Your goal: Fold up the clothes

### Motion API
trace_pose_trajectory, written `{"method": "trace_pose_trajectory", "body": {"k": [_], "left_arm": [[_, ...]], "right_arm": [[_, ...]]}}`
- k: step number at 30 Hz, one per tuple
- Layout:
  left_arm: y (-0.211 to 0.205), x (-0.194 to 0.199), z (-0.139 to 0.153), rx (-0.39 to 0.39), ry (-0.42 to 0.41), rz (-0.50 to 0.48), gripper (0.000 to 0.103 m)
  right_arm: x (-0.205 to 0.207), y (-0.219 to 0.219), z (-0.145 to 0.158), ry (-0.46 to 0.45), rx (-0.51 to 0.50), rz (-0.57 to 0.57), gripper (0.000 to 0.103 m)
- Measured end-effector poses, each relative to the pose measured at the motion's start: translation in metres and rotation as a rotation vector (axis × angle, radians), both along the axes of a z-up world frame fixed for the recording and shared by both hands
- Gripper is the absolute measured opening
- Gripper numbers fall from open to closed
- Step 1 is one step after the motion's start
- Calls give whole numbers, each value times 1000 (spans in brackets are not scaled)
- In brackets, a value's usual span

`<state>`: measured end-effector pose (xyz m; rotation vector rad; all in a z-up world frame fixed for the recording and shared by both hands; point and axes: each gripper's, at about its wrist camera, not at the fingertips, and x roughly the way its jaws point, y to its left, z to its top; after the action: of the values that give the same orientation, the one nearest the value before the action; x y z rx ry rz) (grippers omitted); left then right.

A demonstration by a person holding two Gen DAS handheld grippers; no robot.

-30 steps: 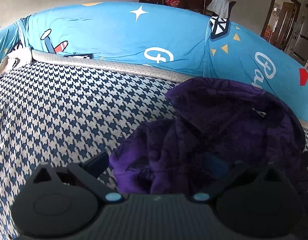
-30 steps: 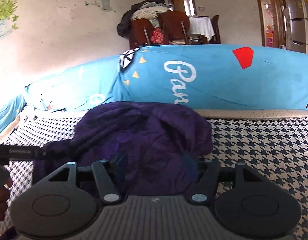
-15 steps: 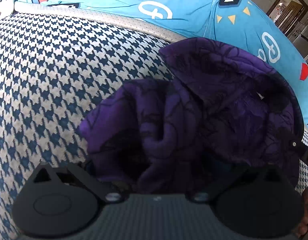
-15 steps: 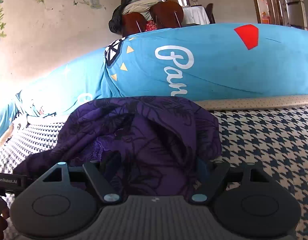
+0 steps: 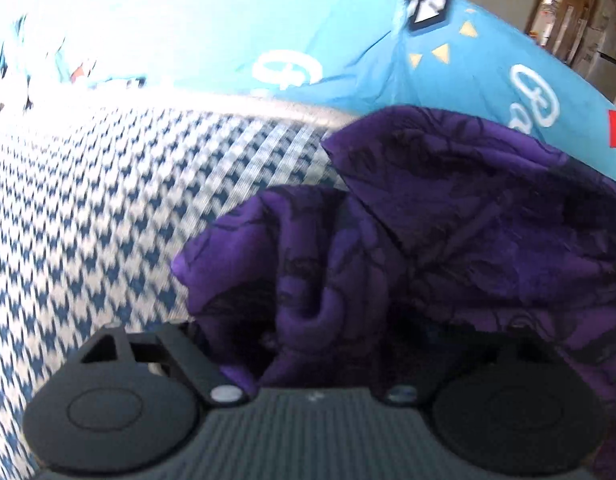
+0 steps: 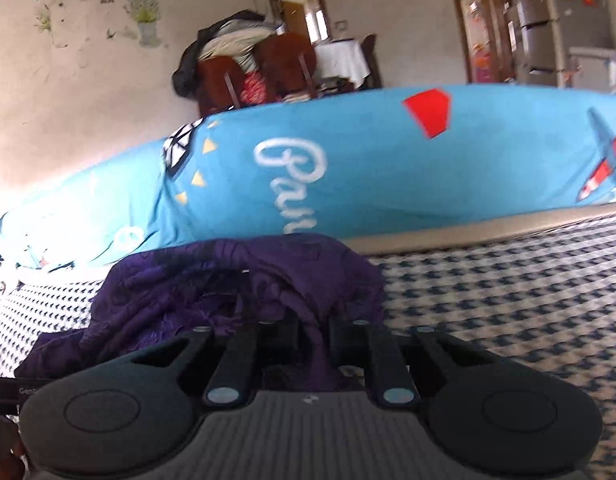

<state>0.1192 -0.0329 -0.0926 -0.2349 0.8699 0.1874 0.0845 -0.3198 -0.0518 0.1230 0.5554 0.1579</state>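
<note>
A crumpled purple garment (image 5: 468,220) with a dark print lies heaped on the houndstooth sofa seat (image 5: 87,220). My left gripper (image 5: 332,332) pushes into its near edge. Its jaws stand wide and are closing, with a fold of the cloth bunched between them and the fingertips hidden under the fabric. In the right wrist view the same purple garment (image 6: 227,280) sits just ahead. My right gripper (image 6: 312,332) has its jaws drawn close together and still closing, with a ridge of purple cloth pinched between them.
A blue printed cover (image 6: 368,168) drapes the sofa back behind the garment. Bare houndstooth seat (image 6: 508,300) stretches to the right. Beyond the sofa stand wooden chairs piled with clothes (image 6: 247,68), a doorway (image 6: 480,24) and a fridge (image 6: 540,20).
The left gripper has moved in and down onto the garment's edge, with cloth now between its fingers. The right jaws have gone from wide apart to pinched on the fabric.
</note>
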Motion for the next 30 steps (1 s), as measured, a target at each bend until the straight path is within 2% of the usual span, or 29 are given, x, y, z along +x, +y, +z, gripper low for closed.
{"method": "trace_pose_trajectory", "body": {"k": [2,5,8,9,10,13,14,15,16,17,18,20,22,24,30], "left_arm": [[-10,3,7,24,-42,-31,84],[-27,7,21,116,-120,-57,83],[-39,13,31,190,-183,-52,83],[-39,16,31,176,-178,-41,83],[-39,19,31,161,-172,-29,83],[-36,26,21,139,-120,-6,85],[-36,27,20,146,-115,-9,88],[-35,24,21,141,-113,-5,90],[-34,22,23,136,-111,-1,96],[-33,20,24,131,-109,3,99],[-32,16,29,109,-125,-4,99],[-31,7,40,64,-159,-20,100],[-34,2,49,70,-207,-23,103],[-37,0,52,81,-221,-26,103],[-48,6,41,108,-175,-51,103]], "right_arm": [[-6,-9,4,-11,-24,-41,13],[-14,-23,9,-40,-57,-103,13],[-17,-38,15,-104,-62,-91,13],[-14,-41,14,-115,-75,-82,13],[-8,-45,10,-86,-77,-82,13],[11,-63,-4,61,-17,-96,16],[14,-68,-7,91,14,-95,20],[14,-71,-7,102,11,-81,29],[14,-72,-7,112,3,-65,35],[12,-74,-5,102,-18,-58,41],[8,-75,-3,82,-34,-44,43],[2,-77,3,40,-63,-16,44],[-3,-79,8,-3,-71,4,45],[-3,-75,14,-49,-73,19,45],[12,-53,17,-98,-84,80,45]]}}
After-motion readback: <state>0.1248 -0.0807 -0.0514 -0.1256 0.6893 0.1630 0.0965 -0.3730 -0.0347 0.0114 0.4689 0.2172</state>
